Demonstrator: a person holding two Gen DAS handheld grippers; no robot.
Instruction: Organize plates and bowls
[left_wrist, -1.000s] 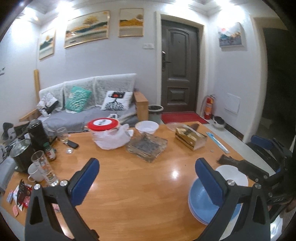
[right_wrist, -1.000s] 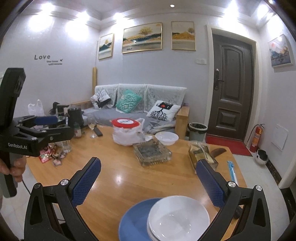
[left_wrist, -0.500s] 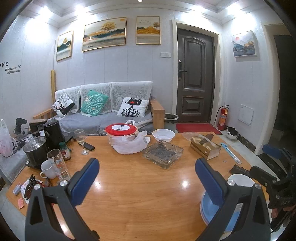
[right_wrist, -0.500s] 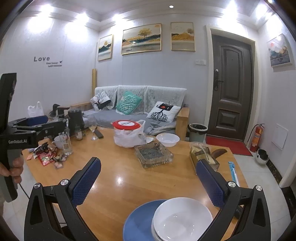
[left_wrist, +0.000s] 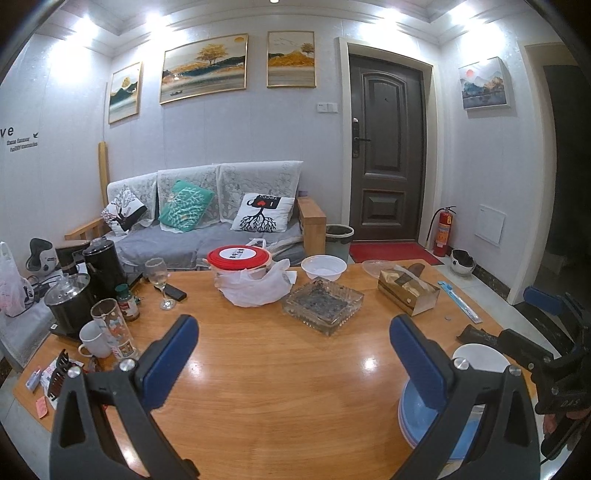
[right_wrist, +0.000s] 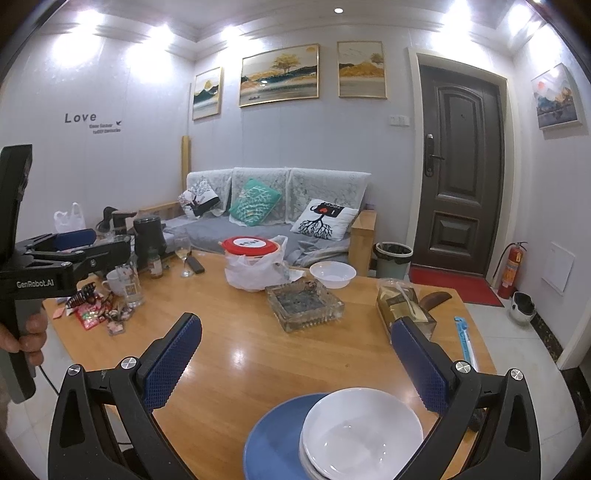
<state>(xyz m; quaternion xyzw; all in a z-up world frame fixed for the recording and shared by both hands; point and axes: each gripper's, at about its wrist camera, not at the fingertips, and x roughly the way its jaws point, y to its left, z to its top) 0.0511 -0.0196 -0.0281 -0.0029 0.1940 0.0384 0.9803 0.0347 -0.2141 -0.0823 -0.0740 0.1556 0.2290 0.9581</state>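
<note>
A stack of blue plates (right_wrist: 273, 439) with white bowls (right_wrist: 362, 432) on top sits at the near right edge of the wooden table (right_wrist: 258, 354). My right gripper (right_wrist: 295, 336) hovers just above and behind the stack, open, with nothing between its fingers. In the left wrist view the same blue plates (left_wrist: 417, 417) and white bowl (left_wrist: 480, 356) lie partly behind the right finger of my left gripper (left_wrist: 291, 339), which is open and empty over the table's middle. Another white bowl (left_wrist: 324, 266) stands alone at the far side of the table.
A glass ashtray (left_wrist: 322, 304), a red-lidded tub in a plastic bag (left_wrist: 240, 258) and a tissue box (left_wrist: 408, 293) occupy the far half. A wine glass (left_wrist: 159, 280), kettles, a mug (left_wrist: 94, 338) and small clutter crowd the left end. A dark comb (left_wrist: 476, 336) lies near the stack.
The left gripper has pulled back and tilted up, so the table sits lower and farther in its view. The right gripper drew back slightly. Both stayed open; the dishes did not move.
</note>
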